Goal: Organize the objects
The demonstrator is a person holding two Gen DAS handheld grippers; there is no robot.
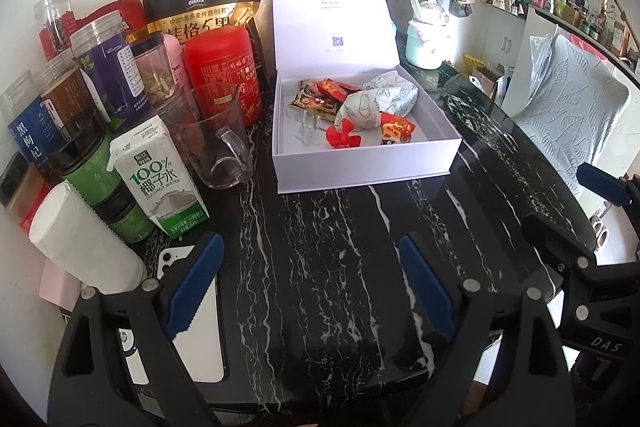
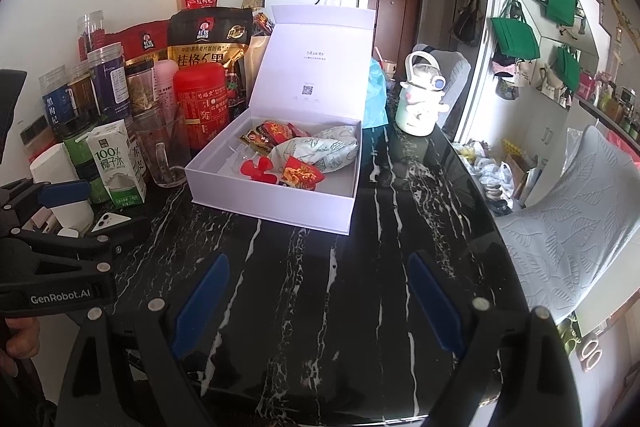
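The left gripper [image 1: 310, 291] stands with its jaws spread wide and nothing between them but bare black marble table [image 1: 340, 287]; the right gripper [image 2: 318, 301] is the same, wide apart and empty over the dark top. Straight ahead of both pairs of fingers, well apart from the tips, lies the white box [image 1: 360, 163], its lid propped upright at the far side; from the left fingers it sits dead ahead, from the right fingers ahead and a little to the left. Its long axis seems to run away from the fingers, the near wall facing them. Inside lie a red flower-shaped piece [image 1: 344, 135] nearest the front wall, red snack packets [image 1: 396, 129] beside it, and a patterned cloth pouch [image 1: 372, 103] behind. Neither hand looks clearly nearer; the left is more squarely lined up. Left of the left fingers crowd a glass mug [image 1: 218, 143] and a coconut water carton [image 1: 158, 179], just beside the box.
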